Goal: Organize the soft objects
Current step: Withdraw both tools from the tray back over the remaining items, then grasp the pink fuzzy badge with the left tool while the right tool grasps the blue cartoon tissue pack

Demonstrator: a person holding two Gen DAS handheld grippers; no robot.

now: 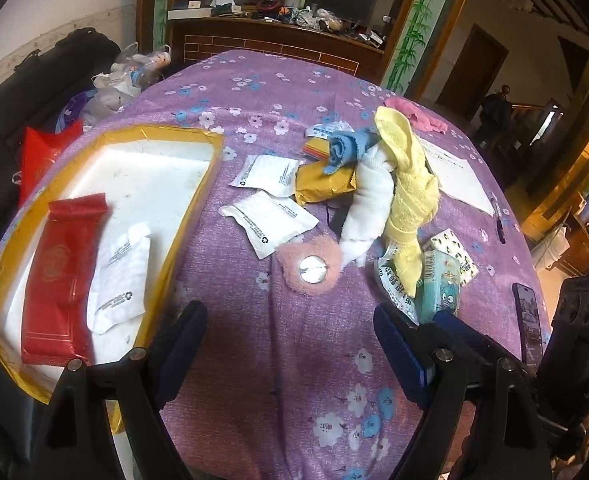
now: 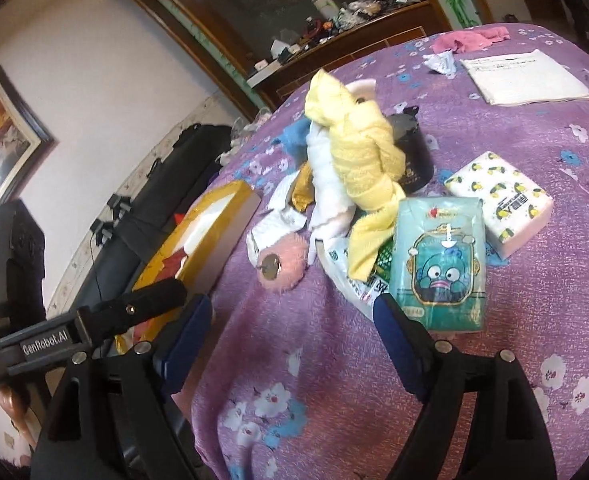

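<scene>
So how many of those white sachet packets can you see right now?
3. One white packet lies in the gold tray beside the red pack; two lie on the purple cloth, one farther back, one by the pink puff. The towel pile may hide others.

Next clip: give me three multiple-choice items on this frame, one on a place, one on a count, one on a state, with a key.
1. Where is the red packet?
A. in the gold-edged box
B. on the paper sheet
C. under the yellow towel

2. How many white packets lie in that box?
A. none
B. one
C. three

3. How is the left tool?
A. shut on a towel
B. open, empty
C. shut on the phone

Key: 1 A, it lies on the box's white floor. 2 B, a single white packet beside the red one. 3 B, the fingers stand apart over bare cloth.
</scene>
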